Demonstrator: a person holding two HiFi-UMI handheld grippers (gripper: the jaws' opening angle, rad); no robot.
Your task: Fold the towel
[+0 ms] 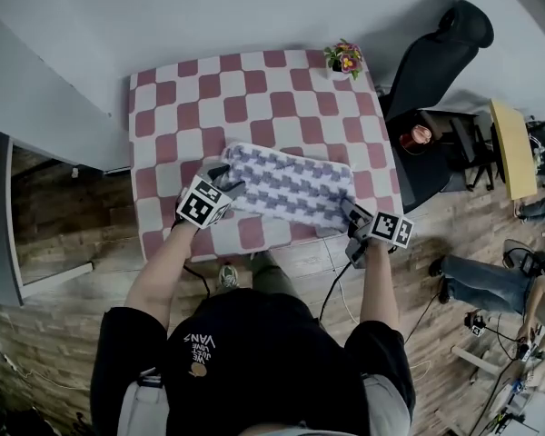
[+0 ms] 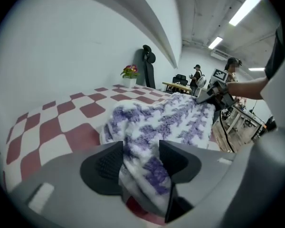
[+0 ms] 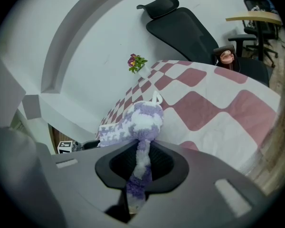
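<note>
Purple and white fleece, the towel (image 1: pixel 291 187) is lying on the near half of the checked worktop (image 1: pixel 254 89). Its long axis is running from the person's left to the right, and the right end is sitting a little nearer to the person than the left end.

The two tongs are standing at the two short ends, so the whole length of the towel is stretching between them. The right tongs (image 1: pixel 351 214) are gripping the near right corner: in the right gripper view a thin strip of the cloth is passing between the narrow jaws, which are pressing on it. From these tongs the rest of the towel is lying to the left and slightly farther away.

The left tongs (image 1: pixel 229 187) are resting at the left end with the jaws wide. In the left gripper view a thick fold of the towel is hanging between them, but the pads do not seem to be squeezing it. From here the towel is lying straight ahead, toward the right tongs.

I am judging that only the right hand is now able to carry cloth. A fold along the long axis would bring the right end over toward the left end.
</note>
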